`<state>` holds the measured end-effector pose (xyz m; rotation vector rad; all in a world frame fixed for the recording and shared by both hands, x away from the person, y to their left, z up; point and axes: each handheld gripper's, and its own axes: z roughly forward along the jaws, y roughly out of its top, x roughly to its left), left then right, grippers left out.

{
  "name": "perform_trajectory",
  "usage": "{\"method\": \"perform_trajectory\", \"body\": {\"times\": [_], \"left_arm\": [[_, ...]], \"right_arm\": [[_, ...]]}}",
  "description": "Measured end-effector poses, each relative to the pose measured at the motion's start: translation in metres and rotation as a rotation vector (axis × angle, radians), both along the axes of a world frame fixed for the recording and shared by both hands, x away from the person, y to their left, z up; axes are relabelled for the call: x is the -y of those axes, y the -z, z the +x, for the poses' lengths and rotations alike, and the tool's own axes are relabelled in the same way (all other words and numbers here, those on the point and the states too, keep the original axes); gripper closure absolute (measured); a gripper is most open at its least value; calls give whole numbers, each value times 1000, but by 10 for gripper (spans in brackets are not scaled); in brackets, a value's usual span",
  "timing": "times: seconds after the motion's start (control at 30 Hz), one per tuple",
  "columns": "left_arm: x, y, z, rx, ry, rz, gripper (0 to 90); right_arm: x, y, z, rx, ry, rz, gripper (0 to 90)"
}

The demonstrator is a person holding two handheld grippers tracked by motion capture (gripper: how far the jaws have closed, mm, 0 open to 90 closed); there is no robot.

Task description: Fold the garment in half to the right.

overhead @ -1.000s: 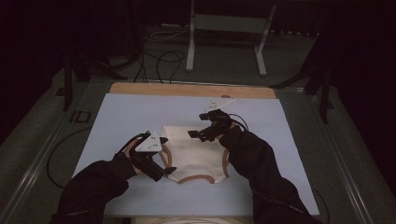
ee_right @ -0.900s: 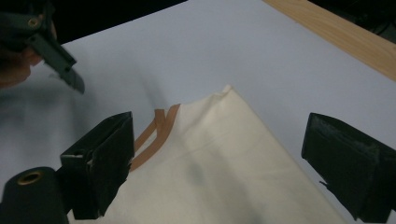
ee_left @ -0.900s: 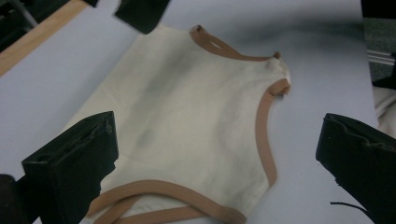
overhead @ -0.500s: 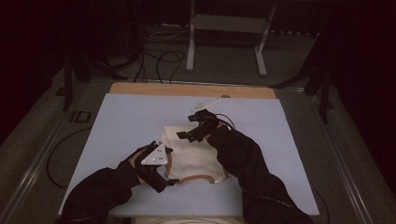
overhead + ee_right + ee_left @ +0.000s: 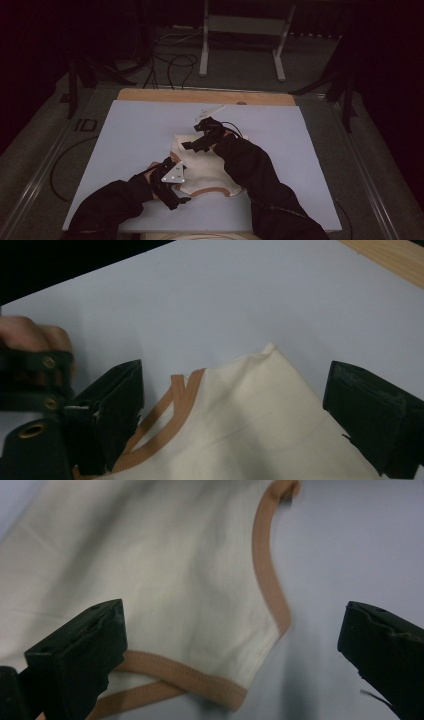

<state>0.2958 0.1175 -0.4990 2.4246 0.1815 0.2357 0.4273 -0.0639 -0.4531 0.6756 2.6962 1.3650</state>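
Observation:
A cream garment (image 5: 210, 170) with tan trim lies flat on the pale blue mat (image 5: 135, 130). My left gripper (image 5: 176, 196) is at its near left edge. In the left gripper view that gripper (image 5: 232, 612) stands open just above the garment (image 5: 165, 570), near a corner with its tan hem (image 5: 272, 587). My right gripper (image 5: 187, 146) reaches over the far left part of the garment. It is open (image 5: 235, 371), with the pointed corner of the cloth (image 5: 260, 420) and a tan strap (image 5: 165, 415) between its jaws. Neither holds anything.
The mat covers a wooden table (image 5: 205, 96) whose far edge shows bare. A small white scrap (image 5: 209, 110) lies on the mat beyond the garment. A metal stand (image 5: 242, 30) and cables (image 5: 170, 62) are on the floor behind. A hand (image 5: 30, 335) shows at the left of the right gripper view.
The right gripper has moved left across the garment toward its far left corner. The left gripper has shifted right and nearer, onto the near left edge of the garment.

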Motion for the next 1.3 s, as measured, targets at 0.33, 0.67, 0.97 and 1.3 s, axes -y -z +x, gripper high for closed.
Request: {"method": "perform_trajectory", "body": {"times": [0.33, 0.67, 0.97, 1.3], "left_arm": [[-3, 14, 5, 22, 5, 43, 175], [0, 14, 11, 12, -3, 31, 304], [4, 12, 15, 25, -18, 41, 544], [9, 13, 16, 8, -40, 41, 721]], "right_arm": [[-10, 7, 2, -7, -17, -13, 95], [-19, 12, 4, -20, -27, -14, 95], [-22, 15, 6, -23, -35, -25, 95], [-26, 17, 10, -32, -30, -29, 95]]}}
